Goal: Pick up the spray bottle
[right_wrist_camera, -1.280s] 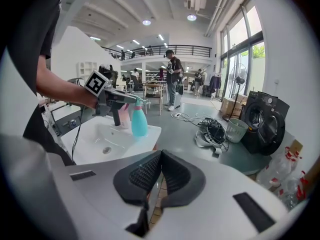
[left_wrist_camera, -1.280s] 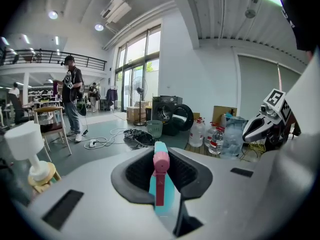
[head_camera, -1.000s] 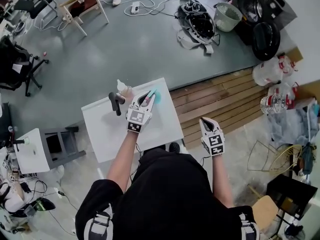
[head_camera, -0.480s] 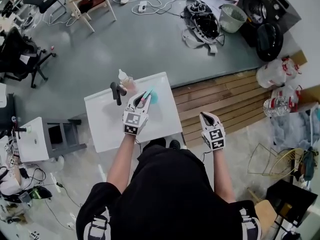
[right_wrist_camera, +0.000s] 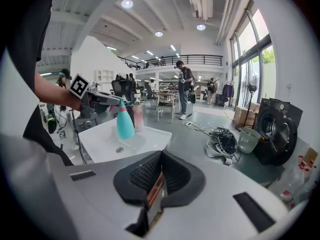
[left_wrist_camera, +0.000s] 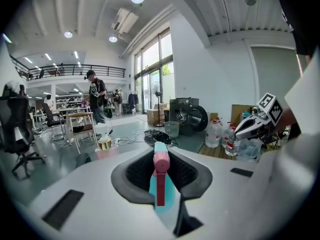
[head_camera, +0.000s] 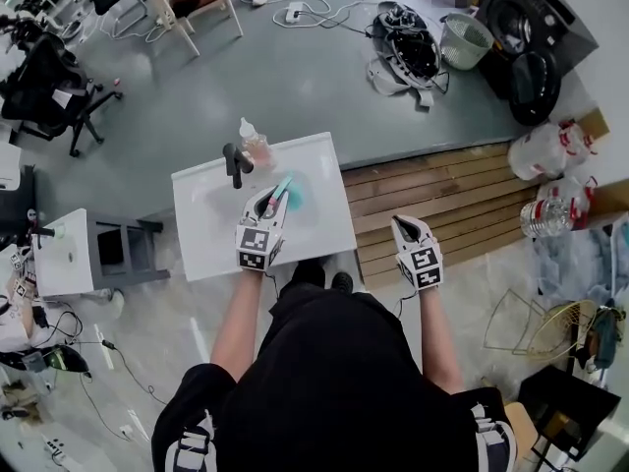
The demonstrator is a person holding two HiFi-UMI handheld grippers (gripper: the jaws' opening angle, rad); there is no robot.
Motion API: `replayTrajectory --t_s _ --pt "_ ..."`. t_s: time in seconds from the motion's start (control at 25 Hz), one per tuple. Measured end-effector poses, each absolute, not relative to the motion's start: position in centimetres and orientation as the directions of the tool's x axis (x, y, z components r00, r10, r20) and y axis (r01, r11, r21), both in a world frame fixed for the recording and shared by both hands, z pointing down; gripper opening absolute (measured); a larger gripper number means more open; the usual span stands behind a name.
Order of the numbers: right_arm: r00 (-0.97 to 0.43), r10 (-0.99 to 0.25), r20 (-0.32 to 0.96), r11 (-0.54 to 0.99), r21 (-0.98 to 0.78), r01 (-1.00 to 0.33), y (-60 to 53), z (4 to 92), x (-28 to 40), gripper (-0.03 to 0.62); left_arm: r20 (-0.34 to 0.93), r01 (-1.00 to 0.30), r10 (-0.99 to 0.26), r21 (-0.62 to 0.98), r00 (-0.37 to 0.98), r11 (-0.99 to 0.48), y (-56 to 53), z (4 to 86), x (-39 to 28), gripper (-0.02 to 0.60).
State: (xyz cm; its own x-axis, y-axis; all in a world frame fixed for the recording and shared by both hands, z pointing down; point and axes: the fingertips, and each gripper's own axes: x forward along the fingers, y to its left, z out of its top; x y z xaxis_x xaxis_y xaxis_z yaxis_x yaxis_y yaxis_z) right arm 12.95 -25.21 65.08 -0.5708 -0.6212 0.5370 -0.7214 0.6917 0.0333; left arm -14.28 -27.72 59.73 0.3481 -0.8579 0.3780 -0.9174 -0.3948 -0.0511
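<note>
The spray bottle (head_camera: 292, 193) is teal with a pink spray head. It stands upright over the white table (head_camera: 206, 234), and my left gripper (head_camera: 276, 196) is shut on its neck. In the left gripper view the pink head and teal body (left_wrist_camera: 161, 186) fill the gap between the dark pads. The right gripper view shows the bottle (right_wrist_camera: 124, 122) hanging from the left gripper (right_wrist_camera: 102, 98) just above the tabletop (right_wrist_camera: 135, 144). My right gripper (head_camera: 403, 226) is off the table's right side, over the wooden boards. Its jaws (right_wrist_camera: 152, 194) are shut with nothing in them.
A clear bottle with a white cap (head_camera: 254, 147) and a black handled object (head_camera: 234, 163) stand at the table's far edge. Wooden decking (head_camera: 442, 200) and water jugs (head_camera: 543, 146) lie to the right, a small white stand (head_camera: 64, 259) to the left. A basket (head_camera: 464, 39) and cables are beyond.
My left gripper has drawn the spray bottle back from the far part of the table toward the person. The right gripper stays beside the table's right edge.
</note>
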Motion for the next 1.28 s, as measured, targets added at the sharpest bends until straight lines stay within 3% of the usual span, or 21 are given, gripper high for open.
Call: replayTrajectory --t_s 1.28 --pt "-0.606 -0.613 0.507 0.725 0.056 -0.686 -16.0 64.3 15.9 0.015 0.38 -0.931 -0.871 -0.063 0.311 -0.359 -16.6 59.1 -11.4 0.075"
